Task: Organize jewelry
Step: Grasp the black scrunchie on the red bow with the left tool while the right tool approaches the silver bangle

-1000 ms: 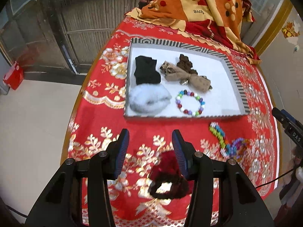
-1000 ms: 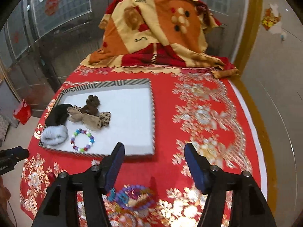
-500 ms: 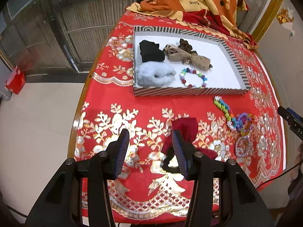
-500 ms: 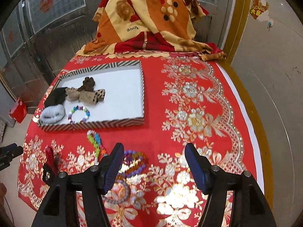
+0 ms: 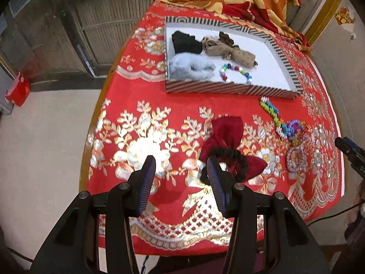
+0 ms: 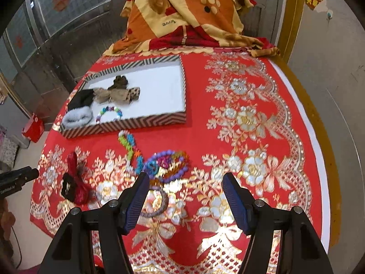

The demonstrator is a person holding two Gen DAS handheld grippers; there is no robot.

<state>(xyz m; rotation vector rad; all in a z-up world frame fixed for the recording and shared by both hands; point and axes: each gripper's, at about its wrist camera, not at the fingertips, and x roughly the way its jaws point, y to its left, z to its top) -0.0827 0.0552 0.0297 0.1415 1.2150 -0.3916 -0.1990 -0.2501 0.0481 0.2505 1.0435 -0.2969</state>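
A striped-rim white tray (image 5: 228,89) (image 6: 127,126) holds a black scrunchie (image 5: 186,42), a grey furry scrunchie (image 5: 190,67), a tan bow (image 5: 228,50) and a bead bracelet (image 5: 236,73). On the red cloth lie a dark red bow scrunchie (image 5: 228,146) (image 6: 74,182), a colourful bead string (image 5: 272,111) (image 6: 130,143), purple bead bracelets (image 6: 171,162) and a round ring bracelet (image 6: 157,203). My left gripper (image 5: 181,180) is open and empty, just left of the red bow. My right gripper (image 6: 186,196) is open and empty above the ring bracelet.
A folded orange and red blanket (image 6: 182,18) lies at the table's far end. The red and gold tablecloth (image 6: 251,118) covers the table. A red bag (image 5: 18,91) stands on the floor at the left. Metal doors stand behind.
Both grippers have pulled back and up from the tray toward the table's near edge. The loose items now lie farther ahead. Both stay open.
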